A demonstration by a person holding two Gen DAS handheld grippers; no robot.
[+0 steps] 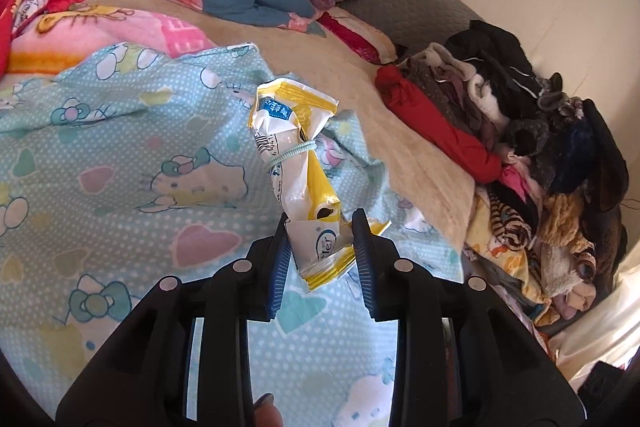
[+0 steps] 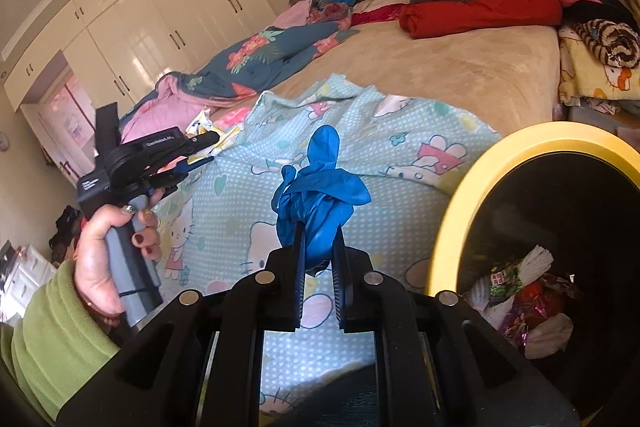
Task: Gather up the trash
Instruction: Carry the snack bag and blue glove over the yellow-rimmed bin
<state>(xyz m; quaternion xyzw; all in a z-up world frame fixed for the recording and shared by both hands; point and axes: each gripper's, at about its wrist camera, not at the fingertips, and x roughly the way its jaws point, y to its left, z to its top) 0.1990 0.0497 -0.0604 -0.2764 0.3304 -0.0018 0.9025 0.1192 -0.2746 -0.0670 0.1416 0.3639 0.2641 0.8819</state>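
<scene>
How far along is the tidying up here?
Partly done: the yellow-rimmed bin already holds wrappers. In hand: the left gripper grips a crumpled yellow-and-white packet, the right gripper a blue glove. Both still need dropping into the bin.

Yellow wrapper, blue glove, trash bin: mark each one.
yellow wrapper [image 1: 298, 163], left wrist view, on its banded middle.
blue glove [image 2: 320, 187], right wrist view, on its bunched centre.
trash bin [image 2: 460, 195], right wrist view, on its yellow rim.
</scene>
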